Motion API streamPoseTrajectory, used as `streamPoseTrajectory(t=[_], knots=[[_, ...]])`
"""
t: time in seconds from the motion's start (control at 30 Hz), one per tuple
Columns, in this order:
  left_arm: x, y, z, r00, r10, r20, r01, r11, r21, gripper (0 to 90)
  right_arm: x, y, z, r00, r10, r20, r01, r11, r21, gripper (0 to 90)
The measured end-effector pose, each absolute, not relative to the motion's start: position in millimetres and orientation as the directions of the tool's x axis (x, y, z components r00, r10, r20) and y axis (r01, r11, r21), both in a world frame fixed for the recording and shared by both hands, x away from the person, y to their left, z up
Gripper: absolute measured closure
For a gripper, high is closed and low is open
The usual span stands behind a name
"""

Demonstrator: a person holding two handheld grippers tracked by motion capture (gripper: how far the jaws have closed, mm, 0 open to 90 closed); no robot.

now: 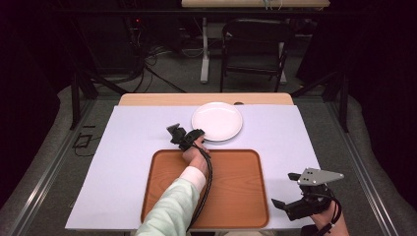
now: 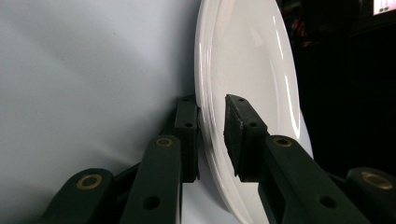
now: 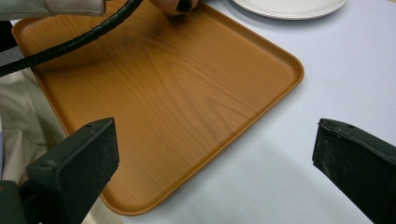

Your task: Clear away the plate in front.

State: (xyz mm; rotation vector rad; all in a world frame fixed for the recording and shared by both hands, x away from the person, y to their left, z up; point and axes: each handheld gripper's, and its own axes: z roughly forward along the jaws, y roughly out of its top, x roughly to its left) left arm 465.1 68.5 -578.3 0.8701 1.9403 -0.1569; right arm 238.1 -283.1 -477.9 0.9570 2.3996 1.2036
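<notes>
A white plate (image 1: 217, 121) lies flat on the pale sheet beyond a wooden tray (image 1: 231, 196). My left gripper (image 1: 195, 134) is at the plate's near-left rim, held by a hand in a light green sleeve reaching across the tray. In the left gripper view the plate (image 2: 247, 60) has its rim between the two jaws of the left gripper (image 2: 212, 105), one pad under the rim and one on its upper face, shut on it. My right gripper (image 1: 285, 190) hovers at the table's near right corner, open. In its own view the right gripper (image 3: 215, 140) holds nothing above the tray (image 3: 177, 93) corner.
The pale sheet (image 1: 133, 162) covers most of the wooden table. A black cable (image 1: 206, 182) trails from the left gripper over the tray. Behind the table stand a dark chair (image 1: 255, 46) and floor cables (image 1: 147, 59). Dark frame posts flank the table.
</notes>
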Motion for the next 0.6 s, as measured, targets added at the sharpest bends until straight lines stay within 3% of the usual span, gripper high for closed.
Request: streamPoseTrajectory(t=[0.2, 0.6], knots=[[466.8, 67.1, -576.5, -0.271, 0.551, -0.789, 0.651, 0.709, 0.272, 77.5, 237.6, -284.1, -477.6, -0.735, 0.677, 0.036, 0.433, 0.427, 0.794, 0.0], [467.1, 75.6, -584.8, -0.258, 0.456, -0.851, 0.640, 0.741, 0.203, 83.5, 238.7, -283.3, -478.0, -0.734, 0.678, 0.037, 0.435, 0.429, 0.792, 0.0]])
